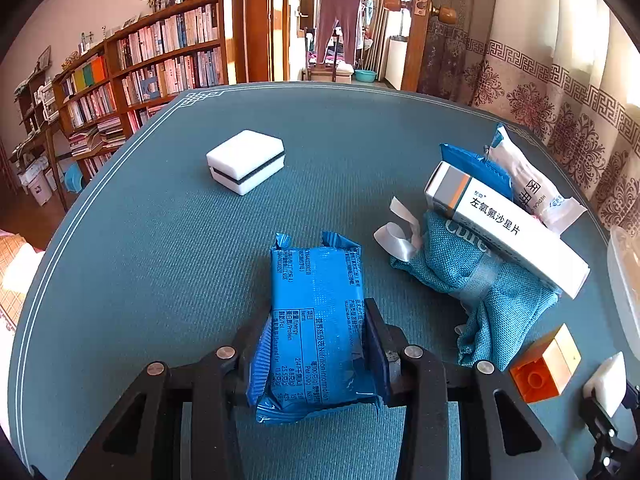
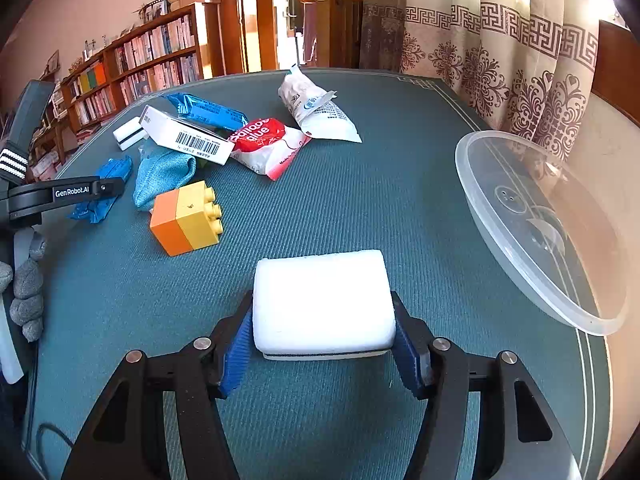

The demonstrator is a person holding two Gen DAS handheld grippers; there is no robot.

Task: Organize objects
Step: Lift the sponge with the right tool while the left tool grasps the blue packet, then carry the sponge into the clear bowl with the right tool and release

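My left gripper [image 1: 318, 340] is shut on a blue snack packet [image 1: 316, 320], held just over the teal table mat [image 1: 160, 260]. My right gripper [image 2: 322, 332] is shut on a white sponge block [image 2: 322, 300]. The left gripper [image 2: 100, 192] and its blue packet [image 2: 102, 188] also show at the left of the right wrist view. The right gripper's white block [image 1: 606, 380] shows at the lower right of the left wrist view.
A pile holds a white medicine box [image 2: 188, 136], a teal cloth pouch [image 2: 162, 176], another blue packet [image 2: 208, 112], a red balloon-glue bag [image 2: 268, 140] and a white bag [image 2: 320, 112]. An orange-yellow brick [image 2: 186, 218] lies nearby. A second white block [image 1: 246, 160] sits far left. A clear plastic lid [image 2: 540, 232] lies at the right.
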